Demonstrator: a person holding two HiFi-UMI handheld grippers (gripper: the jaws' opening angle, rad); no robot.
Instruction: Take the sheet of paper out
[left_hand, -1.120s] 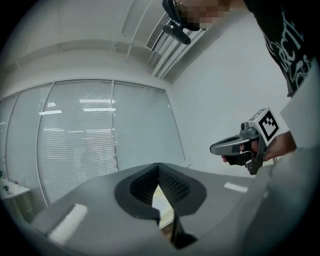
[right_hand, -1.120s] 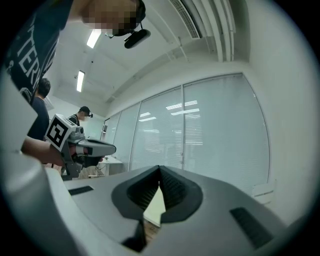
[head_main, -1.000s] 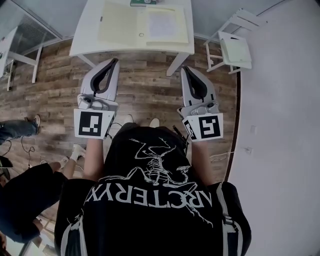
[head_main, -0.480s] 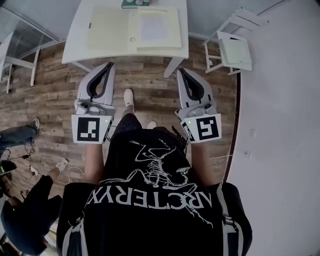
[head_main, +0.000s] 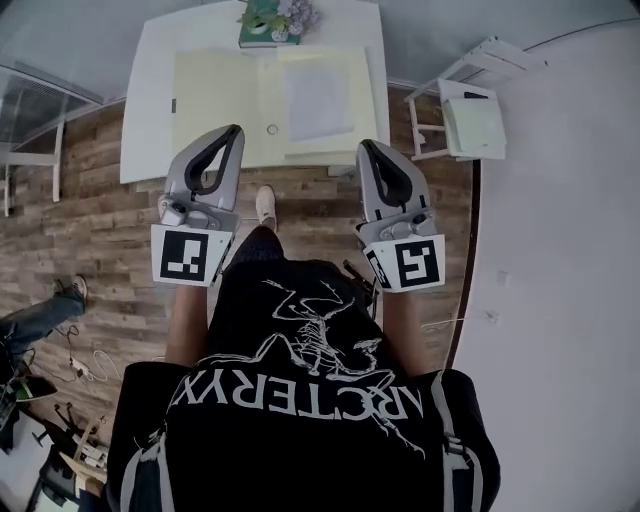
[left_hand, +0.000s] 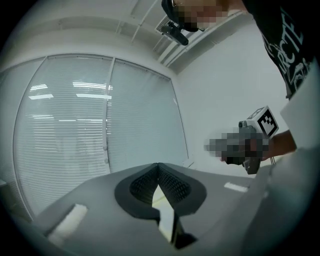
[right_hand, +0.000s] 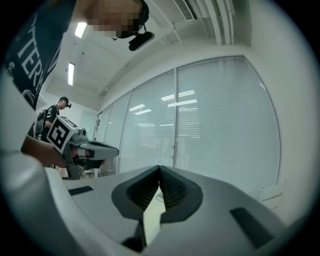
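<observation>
1. The left claw (head_main: 236, 130) and the right claw (head_main: 364, 146) are held side by side in front of the person's chest, both pointed towards a white worktop (head_main: 145, 110).
2. In the left gripper view, the jaws of the left claw are seen pressed together at their tips, with nothing gripped between them.
3. In the right gripper view, the jaws of the right claw are likewise seen closed tip to tip, with nothing between them.
4. An open pale yellow folder (head_main: 215, 100) is laid flat on the worktop, covering most of its near part.
5. The sheet of paper (head_main: 318, 98) is found lying on the right half of the folder, white against the yellow and roughly square to its edges.
6. Neither claw is touching the sheet of paper or the folder. In the head view, both tips are seen just short of the near edge of the worktop.
7. A potted plant (head_main: 283, 14) is set on a green book (head_main: 258, 32) at the far edge of the worktop, just beyond the folder.
8. A white chair (head_main: 468, 105) is placed to the right of the worktop, on a wood-plank floor (head_main: 90, 220).
9. One shoe (head_main: 265, 205) of the person is seen between the two claws, on the floor near the worktop.
10. Tall windows with closed blinds (left_hand: 90, 125) are shown beyond the jaws in both gripper views.
11. Part of another person (head_main: 35, 322) is seen at the left edge of the head view.
</observation>
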